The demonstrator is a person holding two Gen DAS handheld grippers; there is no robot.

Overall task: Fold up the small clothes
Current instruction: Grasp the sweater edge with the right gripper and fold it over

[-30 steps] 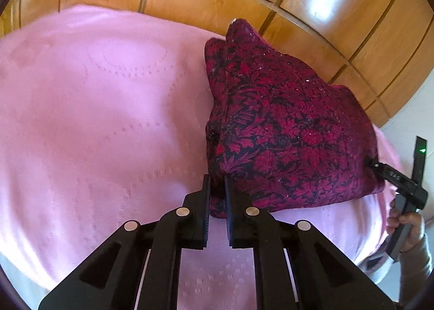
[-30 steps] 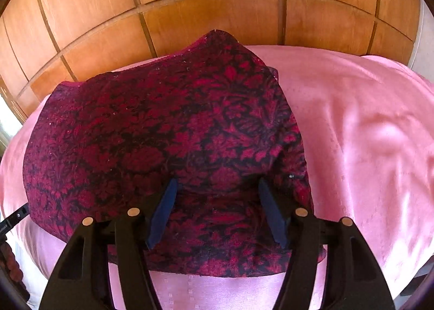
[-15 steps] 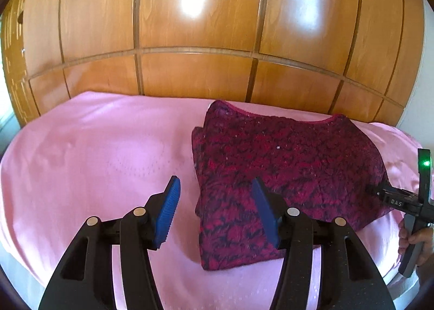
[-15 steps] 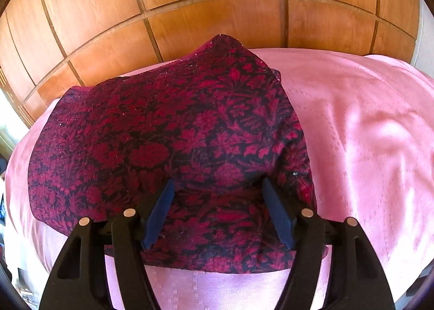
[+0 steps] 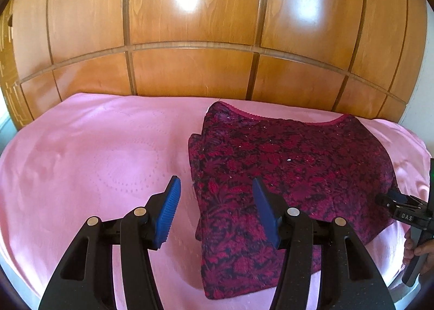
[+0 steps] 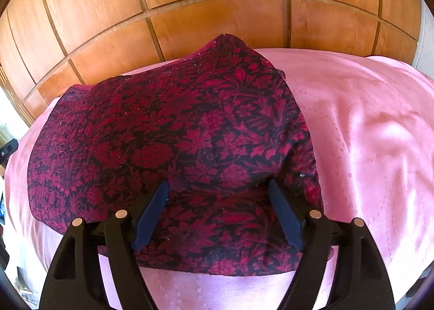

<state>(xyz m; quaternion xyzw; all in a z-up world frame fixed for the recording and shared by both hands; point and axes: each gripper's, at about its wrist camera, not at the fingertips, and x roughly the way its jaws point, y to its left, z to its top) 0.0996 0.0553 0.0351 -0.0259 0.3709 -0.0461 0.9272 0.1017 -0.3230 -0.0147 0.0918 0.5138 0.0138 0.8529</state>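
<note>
A dark red floral garment [image 5: 284,174] lies folded on a pink bedspread [image 5: 95,161], set toward the right half of the bed as the left wrist cam sees it, its far edge near the wooden panelled wall [image 5: 203,25]. A scalloped pink trim runs along that far edge; the near-left corner hangs close to the bed's front edge.

The left tool [image 5: 215,212] hovers w/ jaws wide apart, blue pads clear of the fabric and gripping nothing; it straddles the garment's left folded edge, one pad over bare bedspread, the other over the cloth. The right tool [image 6: 219,215] is likewise spread wide and empty, poised above the near hem w/ both pads over the fabric. Whether the pads touch the cloth can't be told from either view.

The right tool's body [image 5: 404,212], w/ the holder's hand below it, shows at the far right of the left cam, just beside the garment's right corner.

Judgement: the cloth sits flat and layered b/c a fold looks already made, and both tools are open to leave it lying undisturbed. Edges look roughly squared but the left side shows stacked, slightly offset layers, so another fold or a tidy-up seems likely. Soft knit-like fabric prob. slumps if lifted by one corner only.
</note>
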